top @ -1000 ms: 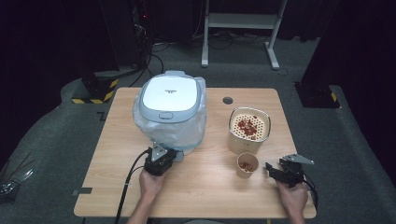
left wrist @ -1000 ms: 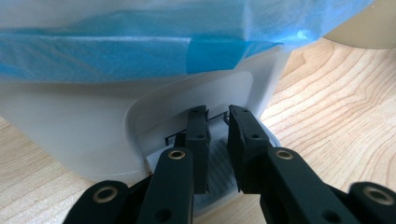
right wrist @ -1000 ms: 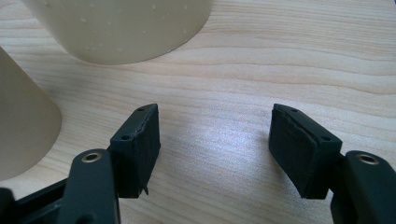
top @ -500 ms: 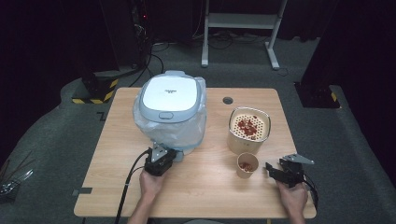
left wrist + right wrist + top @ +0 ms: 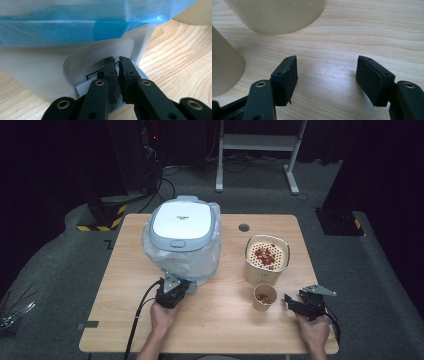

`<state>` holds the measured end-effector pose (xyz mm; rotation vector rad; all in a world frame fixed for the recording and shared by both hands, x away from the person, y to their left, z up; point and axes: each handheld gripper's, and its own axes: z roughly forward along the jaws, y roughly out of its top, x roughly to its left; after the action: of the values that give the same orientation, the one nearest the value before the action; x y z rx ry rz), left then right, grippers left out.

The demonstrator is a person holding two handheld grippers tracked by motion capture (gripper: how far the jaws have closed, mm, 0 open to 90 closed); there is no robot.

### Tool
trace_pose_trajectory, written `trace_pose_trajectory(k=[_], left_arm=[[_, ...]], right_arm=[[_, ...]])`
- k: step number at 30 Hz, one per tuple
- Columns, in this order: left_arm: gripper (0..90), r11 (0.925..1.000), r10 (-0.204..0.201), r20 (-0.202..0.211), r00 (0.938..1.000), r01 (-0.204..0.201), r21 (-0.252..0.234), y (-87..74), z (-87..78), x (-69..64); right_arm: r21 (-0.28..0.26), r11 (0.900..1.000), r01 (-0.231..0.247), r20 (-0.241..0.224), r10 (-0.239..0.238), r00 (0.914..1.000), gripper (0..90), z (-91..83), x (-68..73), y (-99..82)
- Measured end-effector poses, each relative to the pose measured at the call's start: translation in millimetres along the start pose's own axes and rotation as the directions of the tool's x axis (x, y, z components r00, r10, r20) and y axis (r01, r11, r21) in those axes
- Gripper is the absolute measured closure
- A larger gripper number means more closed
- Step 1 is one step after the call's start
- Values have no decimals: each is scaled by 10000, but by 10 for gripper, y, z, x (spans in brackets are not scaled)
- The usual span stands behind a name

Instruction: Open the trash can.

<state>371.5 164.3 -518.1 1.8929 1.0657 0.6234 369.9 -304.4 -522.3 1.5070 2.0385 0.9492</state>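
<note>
We've closed the left gripper (image 5: 117, 65) jaws on the cooker's (image 5: 183, 236) front tab (image 5: 115, 82) — lid unopened; right gripper (image 5: 327, 80) jaws apart, empty, lower right.

A dark lab or studio: beyond the left claw (image 5: 175, 289), tabletop (image 5: 125, 320), floor cables (image 5: 165, 180), hazard-striped base (image 5: 105, 215).

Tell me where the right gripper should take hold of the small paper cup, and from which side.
Grip the small paper cup across its side wall, below the rim, coming in level from its right, where the right gripper waits open. The cup stands upright, holds food, and the canister crowds it behind.
</note>
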Motion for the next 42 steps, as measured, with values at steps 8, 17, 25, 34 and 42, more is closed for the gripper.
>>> trace_pose_trajectory(k=[8,17,25,34,42], left_arm=[[849,9996,-197,214,9996,201,-183,-28,4,21],[851,9994,-157,216,9996,163,-289,-51,7,19],[851,9996,-114,211,9997,119,-252,-51,11,18],[853,9998,-22,152,9999,25,-173,-48,14,7],[853,10000,12,157,9999,-10,-78,-46,20,10]], right_arm=[[-6,10000,49,13,-49,10000,340,5,0,4],[11,10000,79,49,-79,10000,340,6,6,4],[7,10000,81,61,-81,9999,340,6,7,4],[-3,10000,15,-25,-15,10000,337,4,-4,4],[22,9999,154,-69,-154,9999,335,3,-1,3]])
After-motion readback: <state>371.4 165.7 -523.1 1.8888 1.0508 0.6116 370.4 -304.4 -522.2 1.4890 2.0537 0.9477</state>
